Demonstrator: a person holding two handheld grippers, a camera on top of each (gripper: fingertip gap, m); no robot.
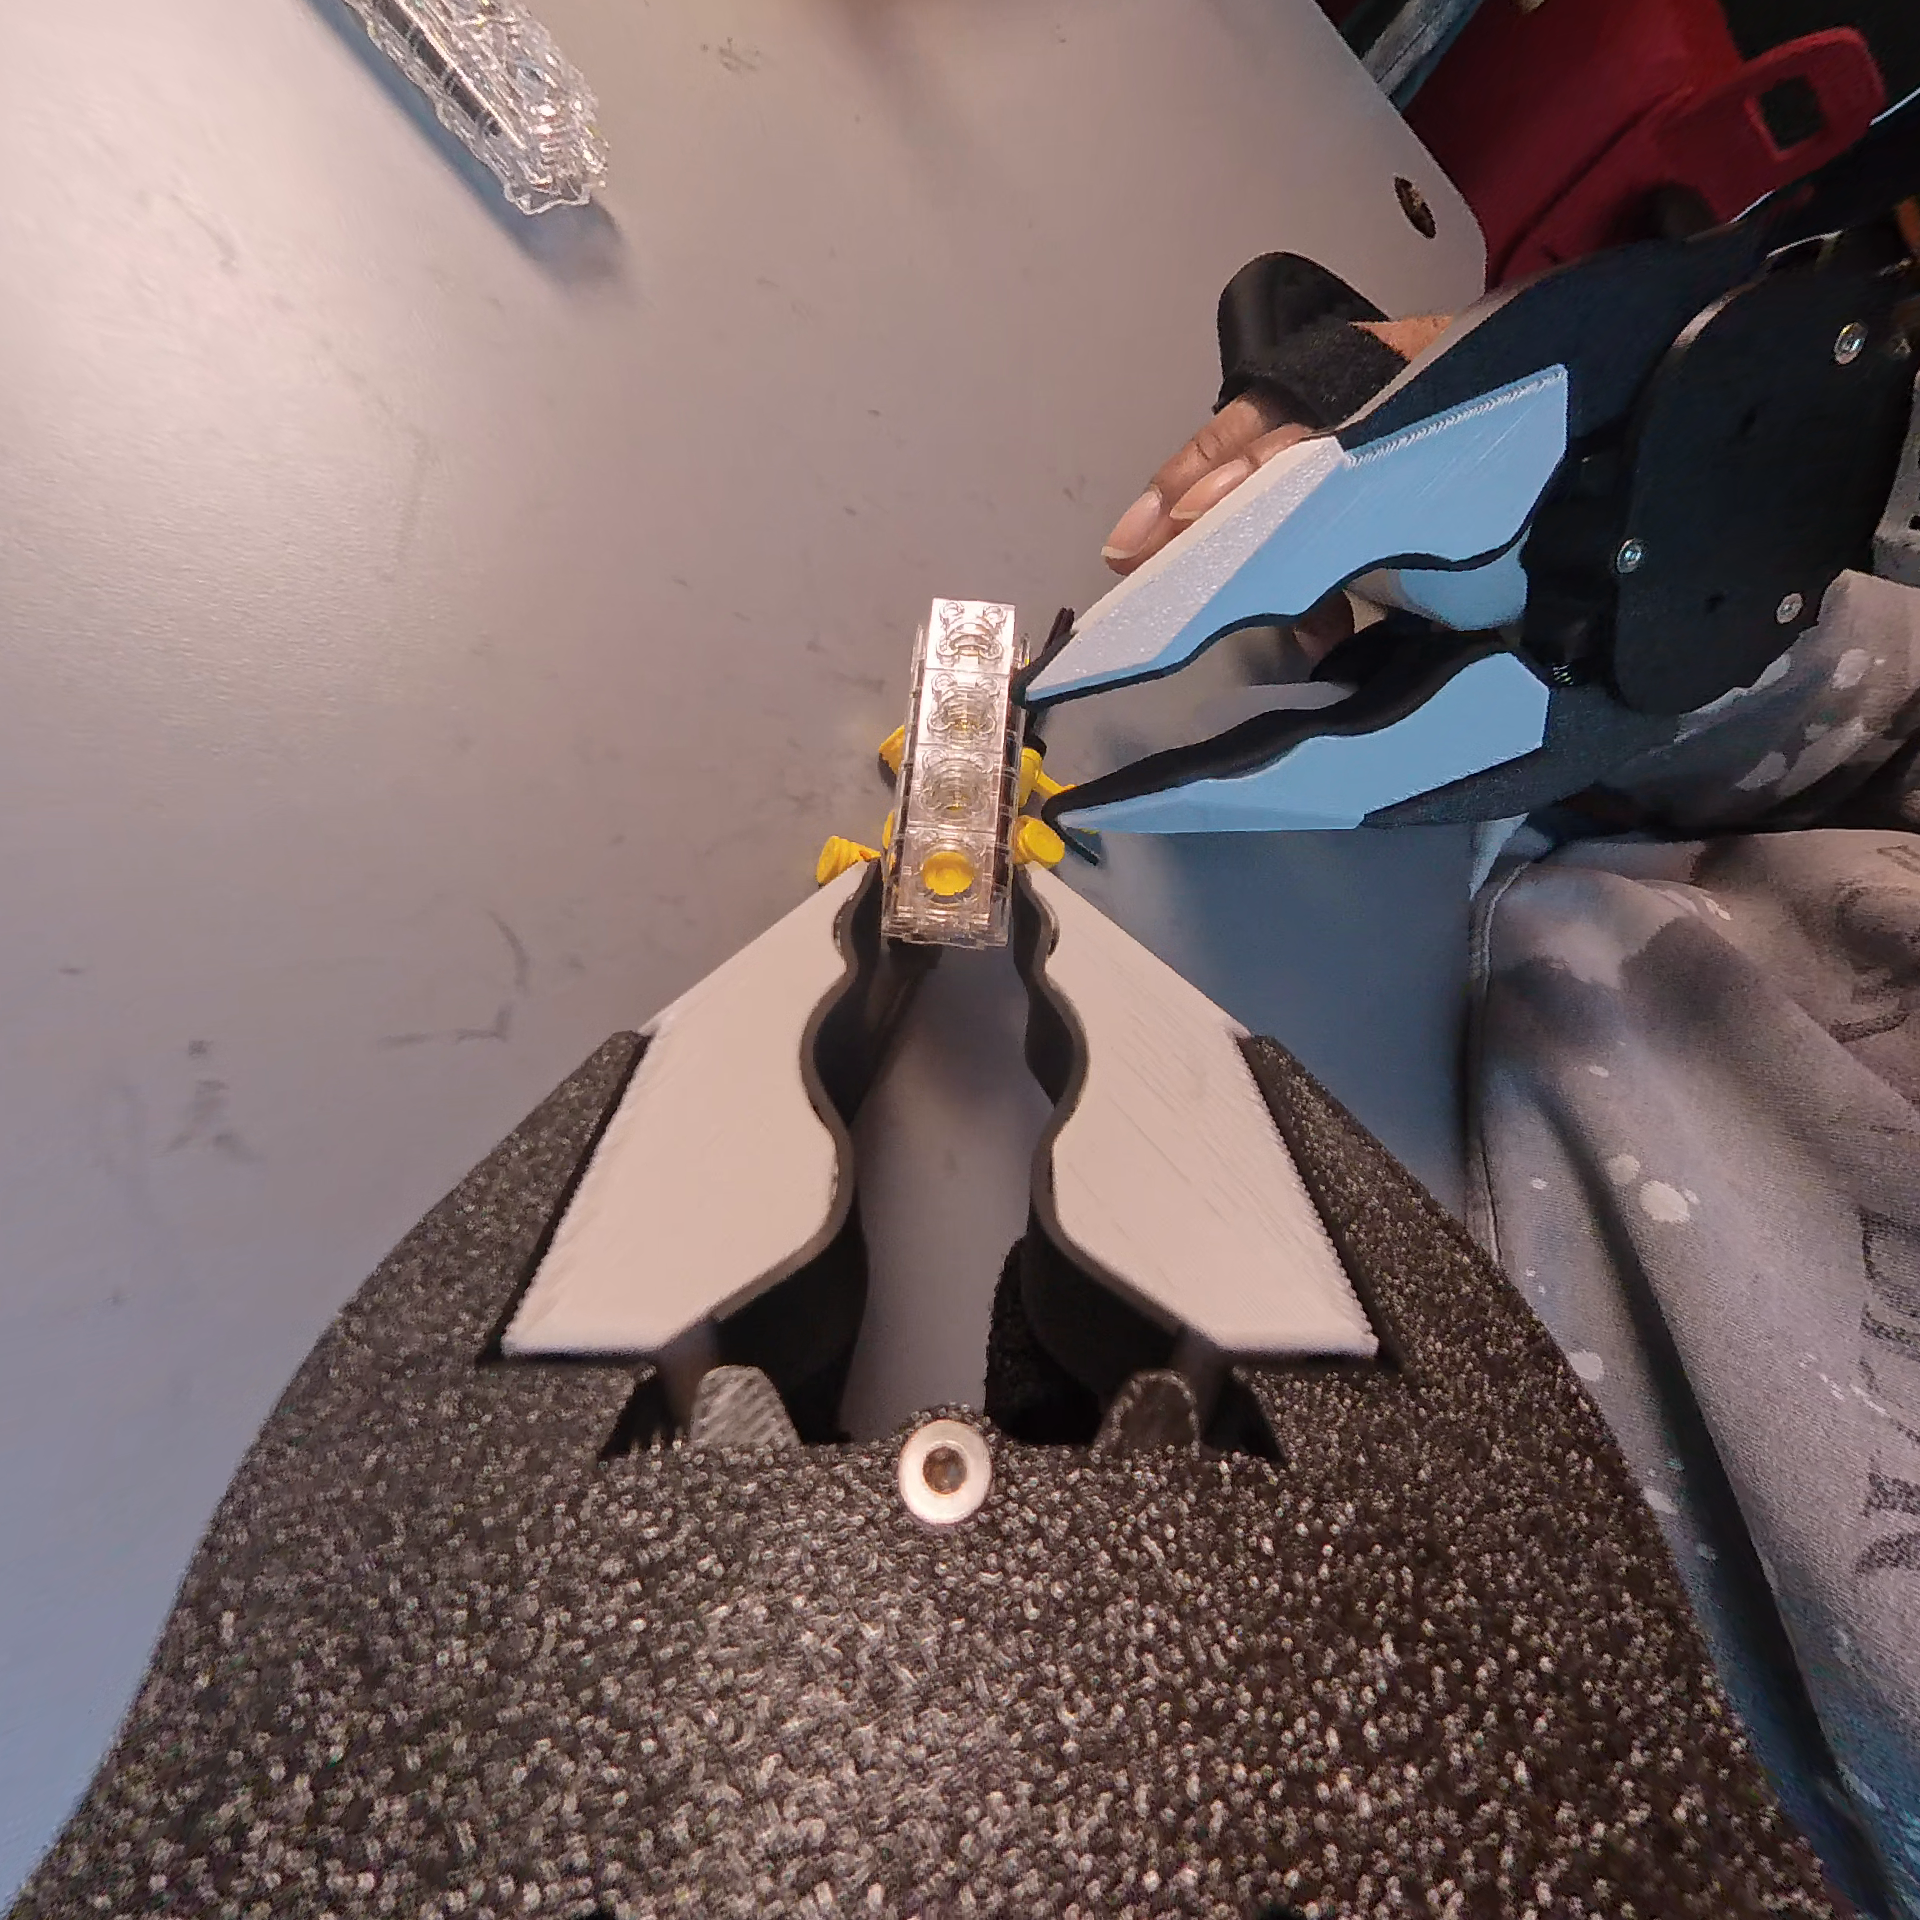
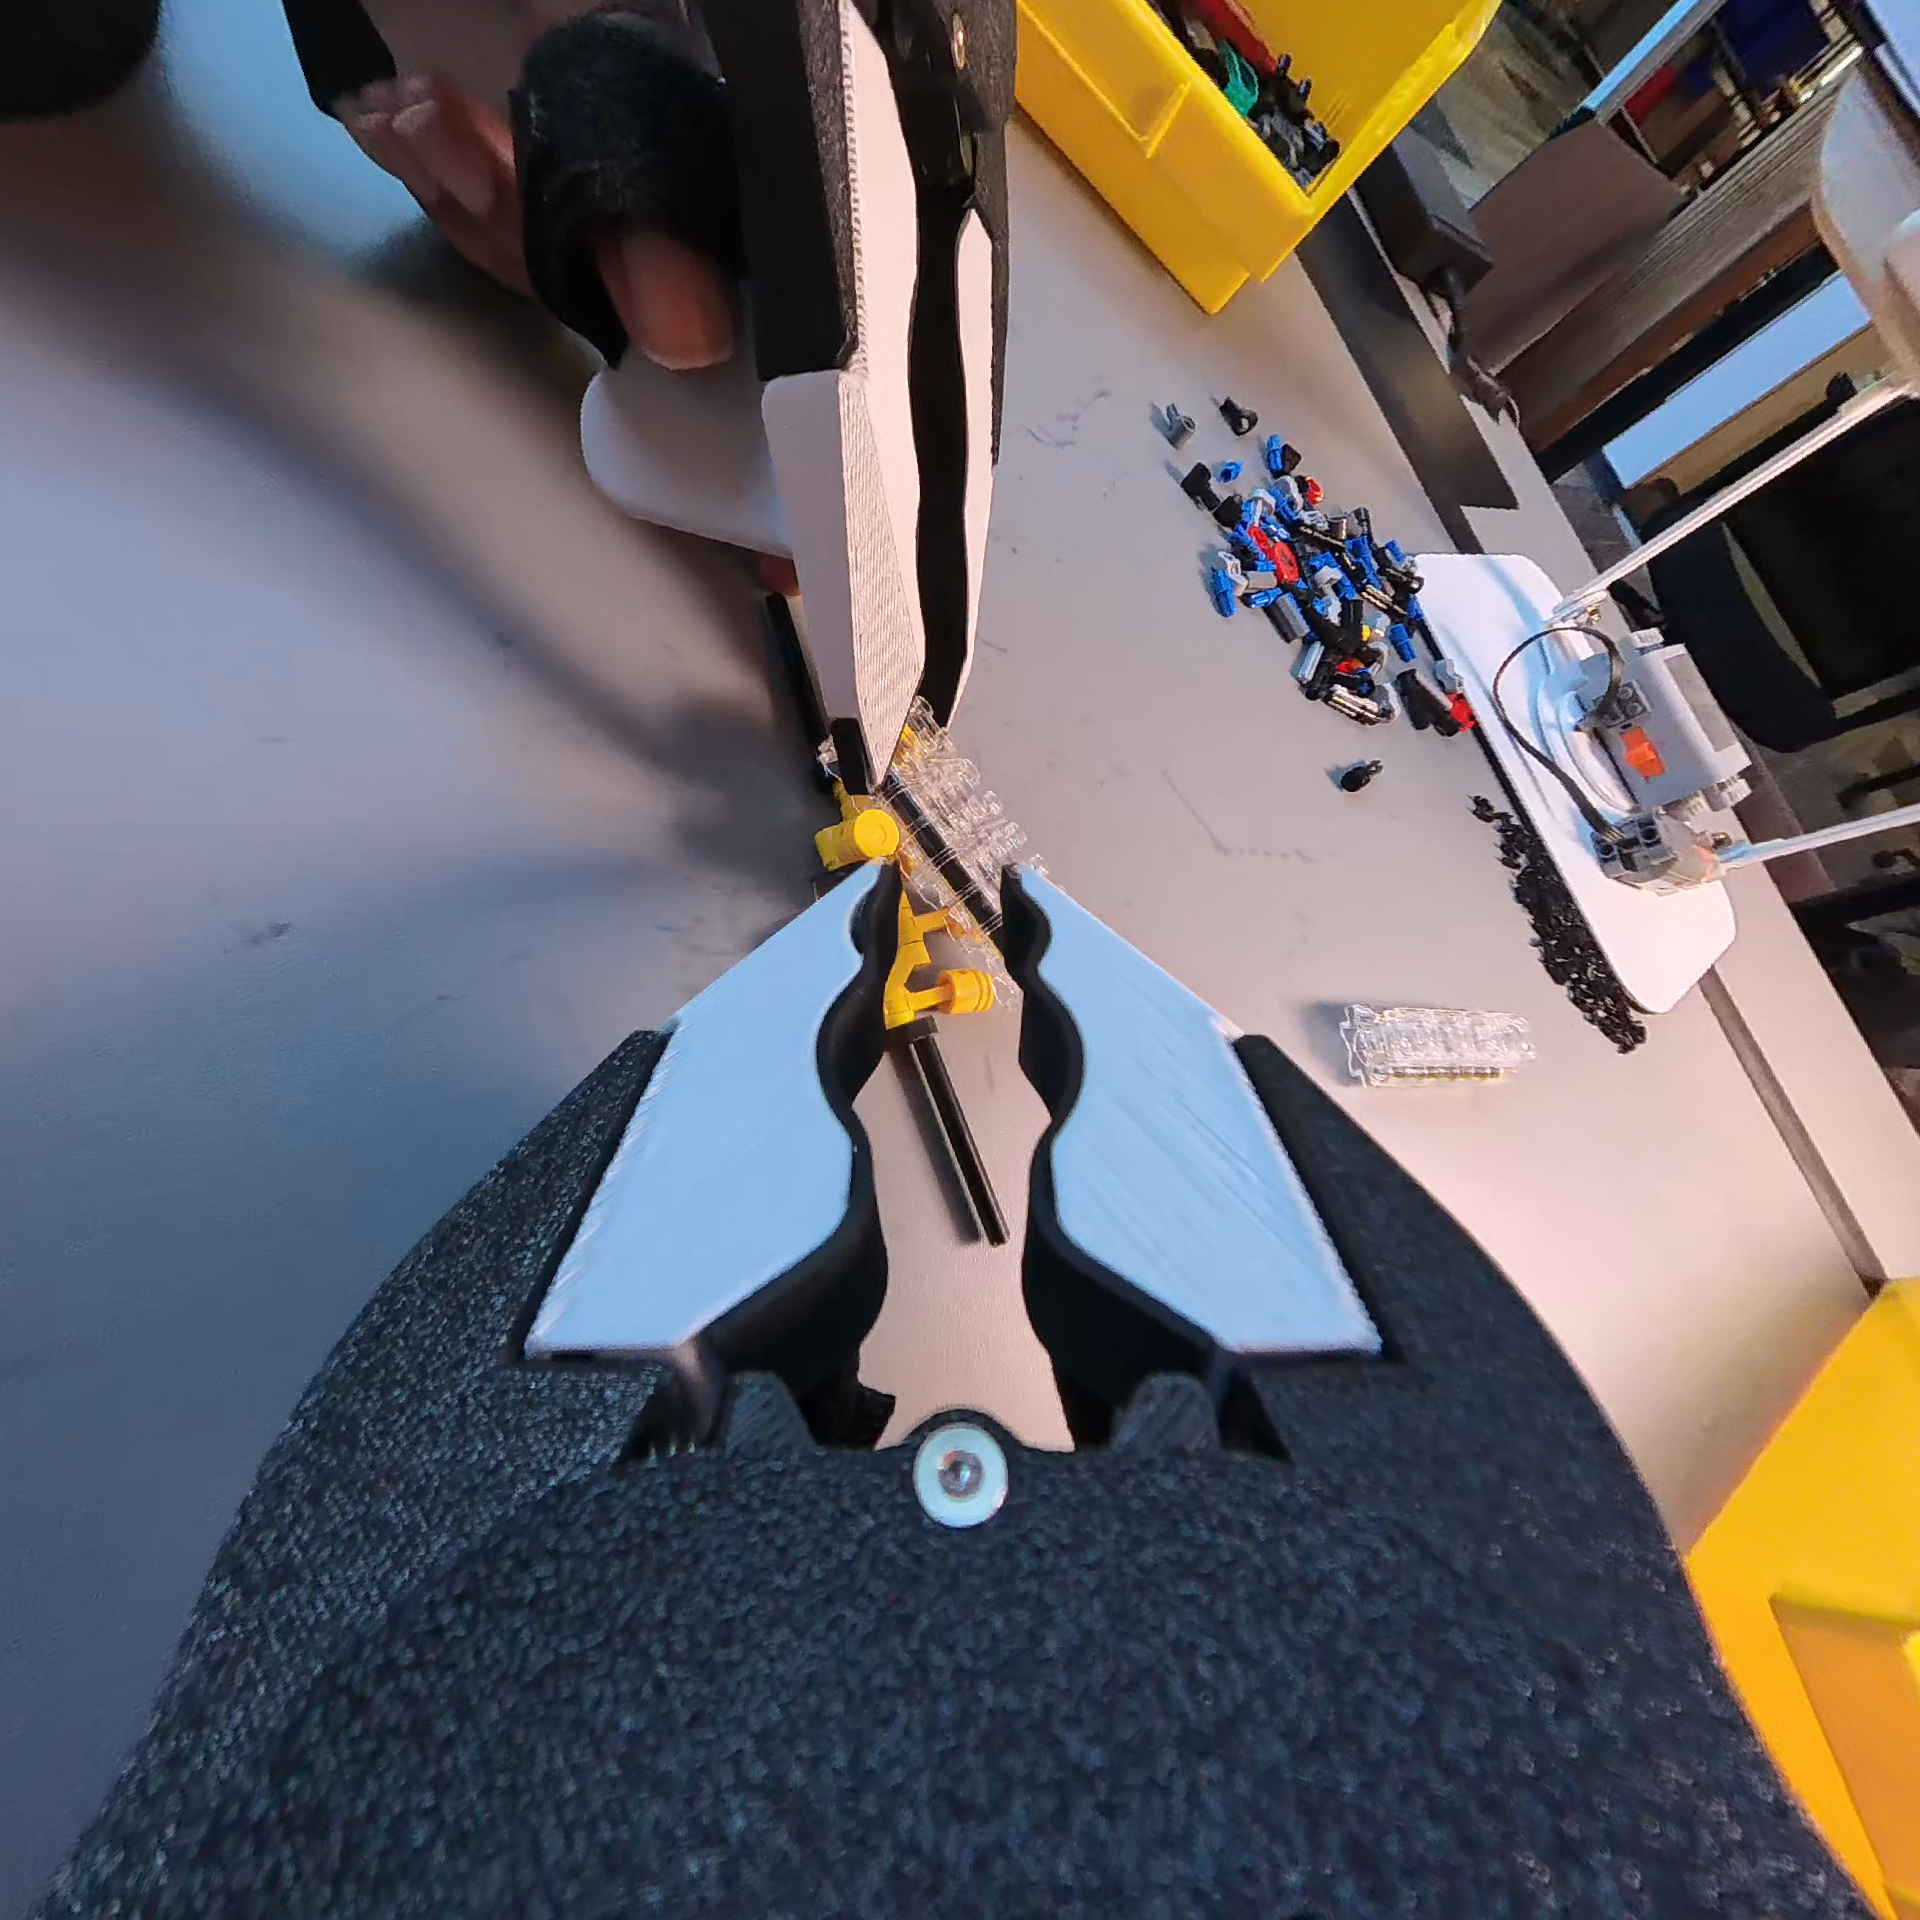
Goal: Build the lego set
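Two grippers meet over the grey bench (image 2: 1143,831). Left gripper (image 1: 948,894): fingers clamped on a clear studded lego beam with yellow pins (image 1: 958,774), held above the bench. Right gripper (image 2: 945,883): fingers parted a little, straddling that assembly's yellow connectors (image 2: 914,966) and black axle (image 2: 961,1132), not clearly gripping. Loose blue, black and grey pieces (image 2: 1320,592) lie well apart, near a second clear beam (image 2: 1439,1044).
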